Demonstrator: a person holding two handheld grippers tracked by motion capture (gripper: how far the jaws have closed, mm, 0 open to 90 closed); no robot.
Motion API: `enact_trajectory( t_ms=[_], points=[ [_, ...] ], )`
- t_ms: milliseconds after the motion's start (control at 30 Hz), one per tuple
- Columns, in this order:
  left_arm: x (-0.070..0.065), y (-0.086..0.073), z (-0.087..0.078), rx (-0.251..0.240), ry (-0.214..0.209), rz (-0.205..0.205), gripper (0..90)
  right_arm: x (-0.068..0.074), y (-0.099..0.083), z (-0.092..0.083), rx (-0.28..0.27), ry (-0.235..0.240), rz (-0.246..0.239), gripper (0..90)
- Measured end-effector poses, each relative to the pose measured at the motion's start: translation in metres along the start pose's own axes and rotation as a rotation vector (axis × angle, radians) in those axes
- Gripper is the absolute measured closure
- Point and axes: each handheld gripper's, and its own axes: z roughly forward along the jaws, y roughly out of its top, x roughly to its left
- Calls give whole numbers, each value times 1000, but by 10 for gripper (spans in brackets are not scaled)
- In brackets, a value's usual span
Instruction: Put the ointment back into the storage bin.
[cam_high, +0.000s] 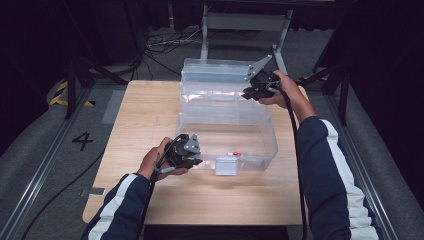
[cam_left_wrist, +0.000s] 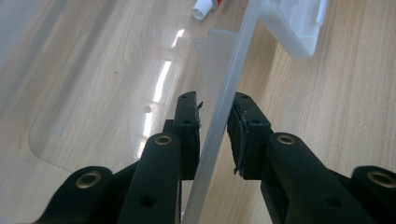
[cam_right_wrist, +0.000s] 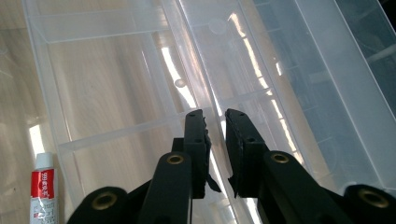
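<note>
Black jaws of the left tool (cam_left_wrist: 215, 135) pinch the near wall of the clear, lidded plastic storage box (cam_high: 250, 127) on the wooden tabletop (cam_high: 140, 115). At the box's far side, the right tool (cam_right_wrist: 215, 144) stands nearly closed on the hinge rim; a firm grip cannot be told. This box looks light, stiff and slippery, so rims are best. Inside, near the front wall, lies a small red-and-white tube (cam_right_wrist: 43, 193). Nothing blocks.

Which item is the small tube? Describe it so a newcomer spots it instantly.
On the wooden table stands a clear plastic box with its lid open. Inside, on its floor near the front latch, lies the tube: small, red-and-white with a white cap, the only coloured thing there.
</note>
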Motion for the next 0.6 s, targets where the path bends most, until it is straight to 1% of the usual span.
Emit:
enact_trajectory(
  t_ms=[67, 200, 300, 400, 500, 533, 600],
  points=[
    [0, 0, 0, -2, 0, -1, 743, -1, 0, 0, -5, 11, 1, 800],
    [0, -1, 0, -8, -1, -8, 742, -1, 0, 0, -7, 19, -5, 817],
    [0, -1, 0, -16, -2, -19, 741, 0, 1, 0, -3, 22, -24, 831],
    [0, -1, 0, -17, -3, -25, 741, 0, 5, 0, 16, 25, -34, 838],
    [0, -1, 0, -18, -2, -21, 743, 1, 7, 0, 31, 29, -33, 844],
    [0, -1, 0, -18, -3, -20, 743, 2, 10, -1, 53, 29, -48, 850],
    [0, -1, 0, -18, -2, -21, 742, 4, 13, -1, 75, 22, -64, 851]
  ],
)
